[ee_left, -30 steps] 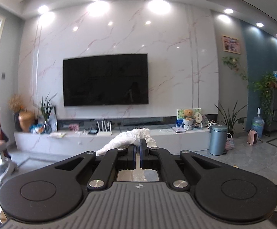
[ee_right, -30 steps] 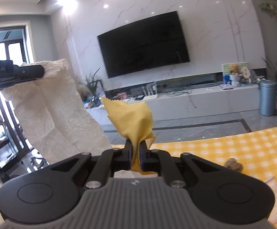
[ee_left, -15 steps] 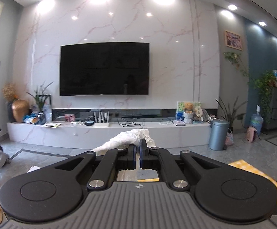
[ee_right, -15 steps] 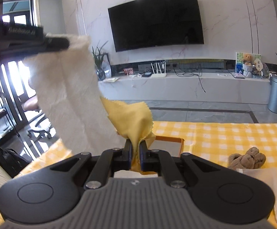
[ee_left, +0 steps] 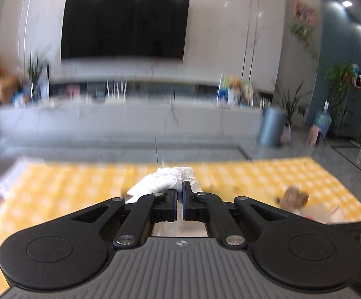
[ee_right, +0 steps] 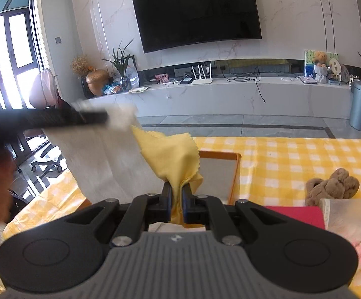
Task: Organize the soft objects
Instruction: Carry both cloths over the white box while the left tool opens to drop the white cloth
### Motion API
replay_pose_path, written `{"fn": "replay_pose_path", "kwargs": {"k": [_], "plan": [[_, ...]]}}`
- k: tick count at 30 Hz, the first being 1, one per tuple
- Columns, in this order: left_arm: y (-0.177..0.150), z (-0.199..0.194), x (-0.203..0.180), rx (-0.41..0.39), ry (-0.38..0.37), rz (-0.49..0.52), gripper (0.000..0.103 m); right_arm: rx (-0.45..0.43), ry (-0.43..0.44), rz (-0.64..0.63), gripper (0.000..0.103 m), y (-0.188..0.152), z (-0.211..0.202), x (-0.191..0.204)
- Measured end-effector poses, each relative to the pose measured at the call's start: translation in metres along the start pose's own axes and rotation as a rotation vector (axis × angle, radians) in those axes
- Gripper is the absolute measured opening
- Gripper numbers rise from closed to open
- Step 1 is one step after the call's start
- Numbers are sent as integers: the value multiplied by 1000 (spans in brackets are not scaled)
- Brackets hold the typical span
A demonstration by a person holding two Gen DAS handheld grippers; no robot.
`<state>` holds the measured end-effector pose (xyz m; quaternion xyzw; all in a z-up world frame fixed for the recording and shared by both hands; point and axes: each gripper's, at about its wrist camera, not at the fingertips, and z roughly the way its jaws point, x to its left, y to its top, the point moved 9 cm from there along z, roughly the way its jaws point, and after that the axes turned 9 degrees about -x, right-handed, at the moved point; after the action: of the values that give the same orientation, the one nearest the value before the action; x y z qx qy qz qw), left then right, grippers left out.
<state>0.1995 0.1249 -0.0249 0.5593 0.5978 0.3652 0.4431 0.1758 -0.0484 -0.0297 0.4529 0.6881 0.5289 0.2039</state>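
The left gripper (ee_left: 179,200) pinches a white cloth (ee_right: 100,164), the right gripper (ee_right: 177,200) a yellow cloth (ee_right: 173,157), both above the checked table (ee_right: 292,164). Both look light and limp (they drape freely), so an edge is probably the best hold.

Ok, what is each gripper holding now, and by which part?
Left gripper: crinkled white cloth, pinched at its top edge. Right gripper: yellow zigzag-edged cloth, pinched at a bunched fold.

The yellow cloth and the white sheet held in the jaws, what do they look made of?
Yellow cloth: probably thin woven or microfibre fabric, matte, with zigzag pinked edges and soft folds. White sheet: looks like crinkled tissue or nonwoven material, matte; motion blur leaves it uncertain.
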Motion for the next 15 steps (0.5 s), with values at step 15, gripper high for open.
{"fn": "replay_pose_path", "kwargs": {"k": [15], "plan": [[-86,61,46,370,-61,-388,4,18,-54,-12,6,-13,3,-2]]}}
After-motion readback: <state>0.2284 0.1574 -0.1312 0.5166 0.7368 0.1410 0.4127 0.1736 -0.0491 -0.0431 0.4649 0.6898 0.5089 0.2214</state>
